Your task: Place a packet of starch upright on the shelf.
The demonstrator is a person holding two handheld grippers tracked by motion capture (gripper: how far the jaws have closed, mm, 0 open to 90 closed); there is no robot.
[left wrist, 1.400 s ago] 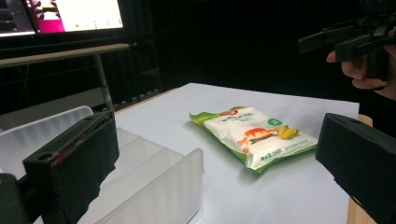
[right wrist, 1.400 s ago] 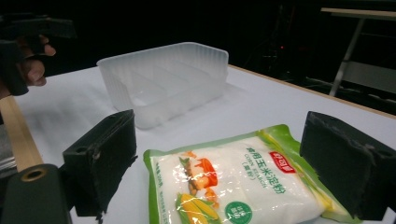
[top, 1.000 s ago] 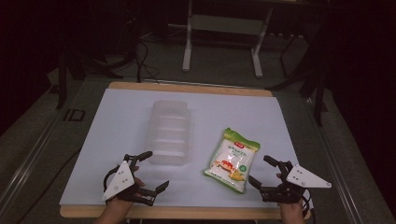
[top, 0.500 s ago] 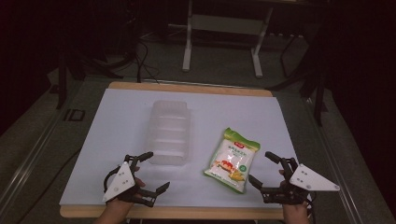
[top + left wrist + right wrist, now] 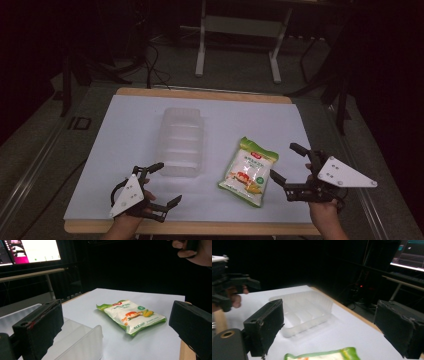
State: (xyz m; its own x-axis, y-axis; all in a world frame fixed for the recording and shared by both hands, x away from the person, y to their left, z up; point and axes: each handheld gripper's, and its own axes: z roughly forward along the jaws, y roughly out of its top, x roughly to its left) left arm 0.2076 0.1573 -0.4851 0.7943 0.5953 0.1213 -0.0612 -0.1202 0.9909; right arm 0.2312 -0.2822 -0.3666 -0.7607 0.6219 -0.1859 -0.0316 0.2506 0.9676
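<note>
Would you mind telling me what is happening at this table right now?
A person holds a two-jaw gripper in each hand at the near edge of a white-topped table. The left gripper and the right gripper are both open and hold nothing. Between them lie a clear plastic tray, which looks empty, and to its right a green and white snack bag, flat on the table. The right gripper is close beside the bag but not touching it, so nothing has been picked up yet.
</note>
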